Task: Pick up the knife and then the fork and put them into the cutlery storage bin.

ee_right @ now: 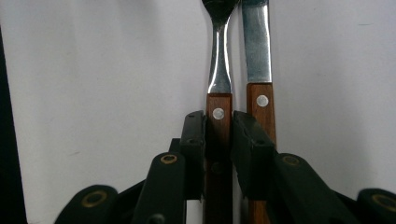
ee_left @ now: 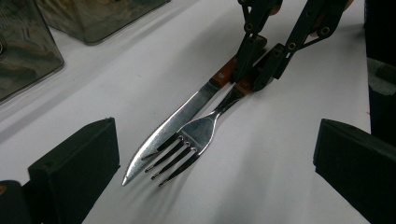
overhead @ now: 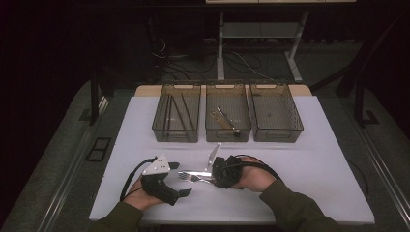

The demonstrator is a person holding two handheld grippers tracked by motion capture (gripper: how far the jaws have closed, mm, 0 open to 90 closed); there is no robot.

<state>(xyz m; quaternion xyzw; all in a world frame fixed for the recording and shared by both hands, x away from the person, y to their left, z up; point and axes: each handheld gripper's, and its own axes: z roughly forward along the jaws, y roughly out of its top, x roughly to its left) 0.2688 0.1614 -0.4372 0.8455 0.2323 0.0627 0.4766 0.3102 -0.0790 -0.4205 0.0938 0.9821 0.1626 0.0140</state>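
The left hand-held gripper point(overhead: 180, 179) rests on the white surface point(overhead: 314, 159), jaws wide and empty, pointing at the cutlery; the fork point(ee_left: 194, 135) lies beside the knife point(ee_left: 180, 119) at centre; the right hand-held gripper point(ee_right: 218, 135) clamps the fork's wooden handle, held low and level; lifting cleanly likely means keeping the knife undisturbed.

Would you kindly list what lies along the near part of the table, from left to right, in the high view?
Left gripper → fork → right gripper → the person's right hand
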